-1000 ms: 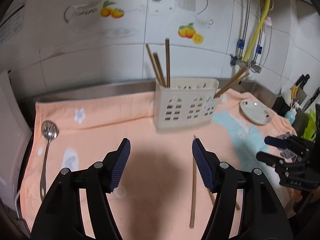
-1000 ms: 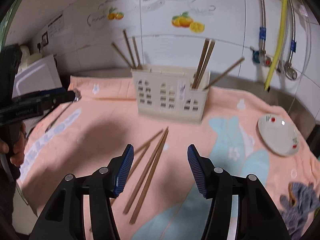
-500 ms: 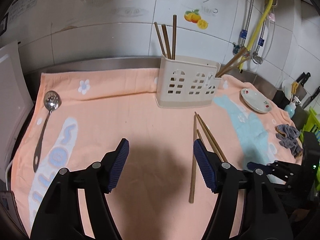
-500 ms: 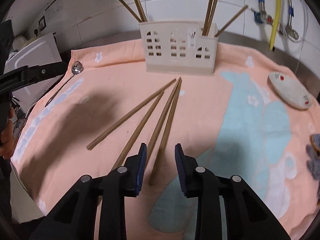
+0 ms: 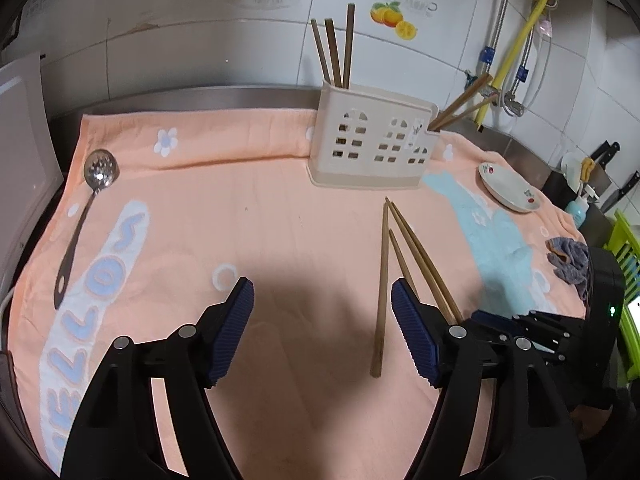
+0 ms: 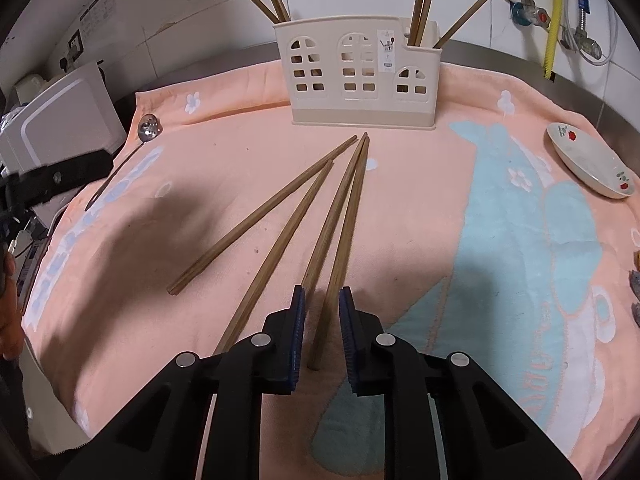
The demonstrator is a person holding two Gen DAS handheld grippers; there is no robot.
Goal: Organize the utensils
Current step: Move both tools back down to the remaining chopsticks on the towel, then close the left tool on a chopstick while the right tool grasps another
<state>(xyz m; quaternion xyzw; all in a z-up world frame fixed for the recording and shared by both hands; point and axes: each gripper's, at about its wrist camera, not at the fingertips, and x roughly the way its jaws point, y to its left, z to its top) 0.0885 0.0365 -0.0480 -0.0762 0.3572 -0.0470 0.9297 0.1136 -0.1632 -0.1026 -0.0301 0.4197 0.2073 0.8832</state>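
Observation:
Several wooden chopsticks lie fanned on the peach towel, in front of the cream utensil holder, which has more chopsticks standing in it. My right gripper is low over the near ends of the right-hand pair. Its jaws are closing, with one chopstick between the pads and thin gaps still showing on both sides. My left gripper hovers over bare towel left of the chopsticks. Its jaws are opening, with nothing between them. A slotted metal spoon lies at the towel's left edge.
A small white plate and a grey cloth sit on the towel's right side. A white appliance stands off the left edge. The tiled wall and pipes rise behind the holder. Knives hang at the far right.
My right gripper came down onto the chopsticks' near ends and its jaws narrowed from wide to nearly closed around them. My left gripper sank slightly and its jaws widened a little.

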